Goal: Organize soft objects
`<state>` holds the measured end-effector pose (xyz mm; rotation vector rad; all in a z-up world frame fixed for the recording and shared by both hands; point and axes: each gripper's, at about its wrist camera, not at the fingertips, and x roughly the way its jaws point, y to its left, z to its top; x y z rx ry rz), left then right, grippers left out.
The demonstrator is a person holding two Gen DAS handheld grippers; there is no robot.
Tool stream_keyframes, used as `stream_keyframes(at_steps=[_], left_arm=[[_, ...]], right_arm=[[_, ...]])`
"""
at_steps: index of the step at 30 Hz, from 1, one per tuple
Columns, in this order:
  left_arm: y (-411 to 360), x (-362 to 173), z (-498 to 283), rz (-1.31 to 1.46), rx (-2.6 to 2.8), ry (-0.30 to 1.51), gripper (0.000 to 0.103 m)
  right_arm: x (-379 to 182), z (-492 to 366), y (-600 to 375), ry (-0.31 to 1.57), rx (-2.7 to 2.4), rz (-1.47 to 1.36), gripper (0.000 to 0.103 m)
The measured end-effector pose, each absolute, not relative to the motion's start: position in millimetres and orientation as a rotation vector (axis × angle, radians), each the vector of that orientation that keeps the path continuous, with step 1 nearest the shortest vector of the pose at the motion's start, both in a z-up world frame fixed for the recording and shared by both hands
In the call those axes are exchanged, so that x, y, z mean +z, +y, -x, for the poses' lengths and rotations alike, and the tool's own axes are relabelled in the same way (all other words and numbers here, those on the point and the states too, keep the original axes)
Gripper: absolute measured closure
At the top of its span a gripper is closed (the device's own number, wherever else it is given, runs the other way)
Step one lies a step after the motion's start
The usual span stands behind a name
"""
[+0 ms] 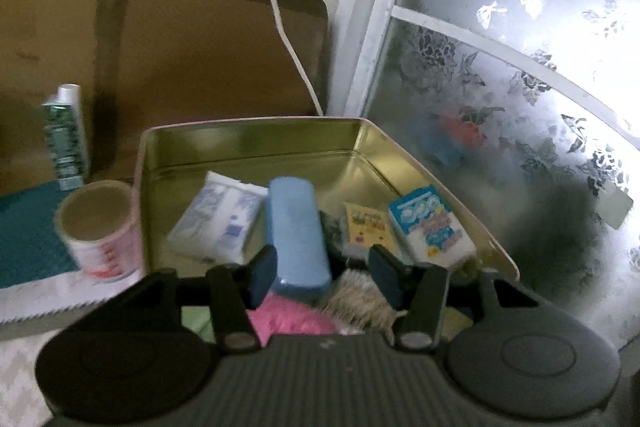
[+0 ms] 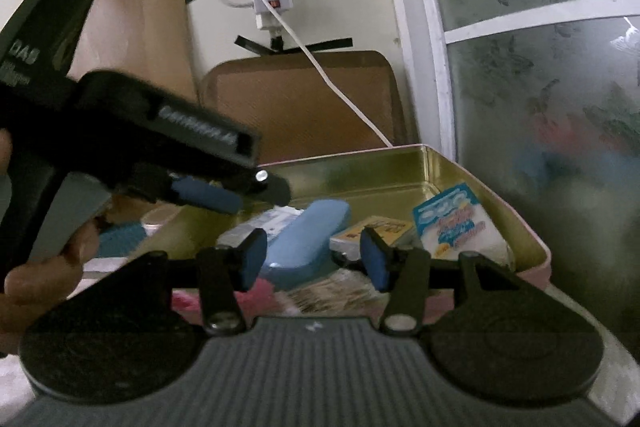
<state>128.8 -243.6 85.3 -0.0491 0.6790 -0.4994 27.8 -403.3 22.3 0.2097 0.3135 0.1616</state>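
the gold tin (image 1: pixel 248 143) already holds most of the soft things: a blue sponge (image 1: pixel 298 239) at its middle, a white packet (image 1: pixel 218 223) to its left, and a pink puff (image 1: pixel 288 319) and a beige brush-like tuft (image 1: pixel 360 299) at the near edge. both the left gripper (image 1: pixel 324 275) and right gripper (image 2: pixel 312 259) hover over that near edge, tongs apart and empty. by my judgement the sorting is nearly done, though a paper cup (image 1: pixel 100 227) stands just outside the tin's left wall.
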Motion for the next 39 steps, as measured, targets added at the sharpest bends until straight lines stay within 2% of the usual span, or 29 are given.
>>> stream_keyframes(at_steps=[4,6,8,9,12,16,19,23,39], left_arm=[[-220,93,-97,0.046,-0.466,0.631,0.025],[-208,95,-81,0.038,-0.439,0.617,0.012],[-194,97,-66,0.038,-0.411,0.604,0.002],[-188,97,-59,0.037,-0.394,0.596,0.001],[-170,96,-39,0.031,-0.334,0.580,0.000],[-148,89,-20,0.040,-0.280,0.592,0.000],[-137,81,-8,0.016,-0.243,0.615,0.000],[-127,73,6,-0.037,-0.179,0.609,0.000],[-104,63,29,-0.062,-0.083,0.578,0.000]], right_arm=[[27,-8,-400,0.315,0.178,-0.242,0.049],[30,-1,-396,0.318,0.186,-0.250,0.048],[33,9,-391,0.326,0.196,-0.254,0.046],[33,14,-388,0.330,0.199,-0.256,0.044],[35,26,-380,0.345,0.196,-0.261,0.038],[37,41,-369,0.375,0.199,-0.310,0.023],[39,50,-360,0.397,0.215,-0.340,0.019],[42,60,-351,0.410,0.238,-0.402,0.007],[41,61,-331,0.496,0.281,-0.487,0.005]])
